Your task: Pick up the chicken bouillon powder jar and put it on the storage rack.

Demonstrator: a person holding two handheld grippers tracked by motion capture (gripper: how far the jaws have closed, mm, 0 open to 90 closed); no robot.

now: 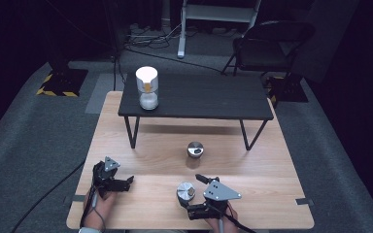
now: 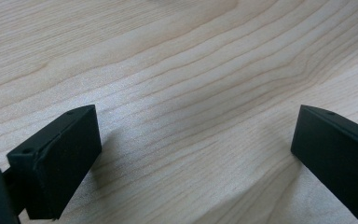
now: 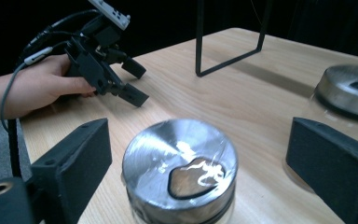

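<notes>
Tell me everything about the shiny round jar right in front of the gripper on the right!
The near jar is small and round, standing upright on the light wooden table, near the person's edge. Its flat lid looks like brushed silver metal with a dark, teardrop-shaped patch on top that catches the light. Below the lid a strip of what looks like clear glass shows. It sits between the black jaws of the right gripper, which stand apart on either side without pressing it. A second, similar jar stands farther back, not touching it.

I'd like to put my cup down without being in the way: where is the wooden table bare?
The wooden table is bare at its right edge and between the left hand-held gripper and the near jar. It is crowded around that jar, the far jar and the right hand-held gripper.
</notes>
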